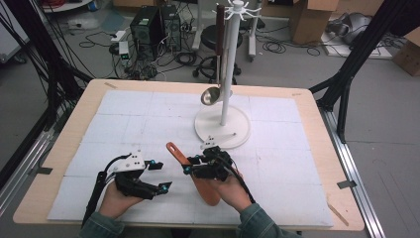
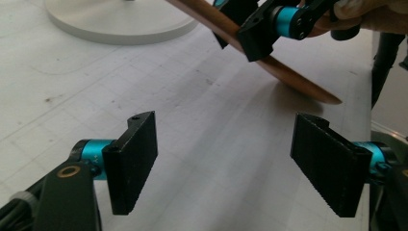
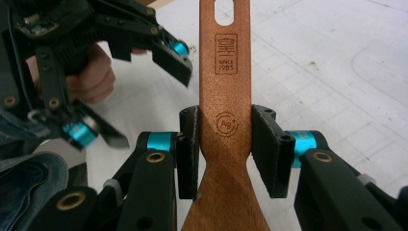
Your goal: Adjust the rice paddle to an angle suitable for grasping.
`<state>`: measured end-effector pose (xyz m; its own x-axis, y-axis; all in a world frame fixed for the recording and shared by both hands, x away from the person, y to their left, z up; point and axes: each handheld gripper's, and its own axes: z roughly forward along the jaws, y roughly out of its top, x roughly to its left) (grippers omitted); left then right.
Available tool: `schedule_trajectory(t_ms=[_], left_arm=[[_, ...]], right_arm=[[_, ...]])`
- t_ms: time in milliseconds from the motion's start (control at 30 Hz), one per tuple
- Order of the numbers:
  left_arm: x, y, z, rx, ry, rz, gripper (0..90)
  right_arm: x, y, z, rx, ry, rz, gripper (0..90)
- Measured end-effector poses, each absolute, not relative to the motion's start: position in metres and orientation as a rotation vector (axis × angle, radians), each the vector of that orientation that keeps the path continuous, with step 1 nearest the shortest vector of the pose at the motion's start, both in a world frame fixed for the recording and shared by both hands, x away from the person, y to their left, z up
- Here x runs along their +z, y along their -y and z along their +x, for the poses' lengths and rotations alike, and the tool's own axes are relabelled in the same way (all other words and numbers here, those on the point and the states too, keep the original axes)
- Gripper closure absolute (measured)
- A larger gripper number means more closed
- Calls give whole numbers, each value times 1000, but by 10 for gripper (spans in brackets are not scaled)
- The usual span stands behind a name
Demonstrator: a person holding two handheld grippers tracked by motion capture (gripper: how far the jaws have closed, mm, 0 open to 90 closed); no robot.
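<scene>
The wooden spatula (image 3: 225,120) carries burned-in marks on its handle: a boxed stamp with "SINCE 1903" and, below it, a round "Ag+" emblem. A hanging slot is cut through the handle end. The right gripper (image 3: 225,151) pinches the spatula at the narrow neck, one jaw on each edge, handle pointing away from the hand. The blade tip rests on the white mat (image 1: 148,119). The left gripper (image 2: 226,163) sits just beside it, jaws spread and nothing between them. The ladle (image 1: 212,94) hangs on the white stand (image 1: 225,99).
</scene>
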<state>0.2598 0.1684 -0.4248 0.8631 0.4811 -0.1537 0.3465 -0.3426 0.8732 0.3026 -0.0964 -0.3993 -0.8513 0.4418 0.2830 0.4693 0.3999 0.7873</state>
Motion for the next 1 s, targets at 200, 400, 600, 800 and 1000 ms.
schedule_trajectory(t_ms=[200, 400, 600, 800, 1000], left_arm=[[-426, -158, 259, 130, -585, 1966, 283], [-426, -154, 258, 113, -571, 1952, 310], [-427, -150, 258, 108, -573, 1951, 330], [-427, -146, 258, 104, -587, 1942, 382], [-427, -145, 259, 96, -586, 1935, 422]], right_arm=[[-397, 86, 302, -1499, 2608, -836, 650], [-394, 77, 301, -1519, 2602, -838, 650], [-392, 69, 299, -1530, 2607, -833, 650], [-392, 64, 296, -1539, 2602, -850, 650], [-392, 62, 295, -1545, 2604, -881, 650]])
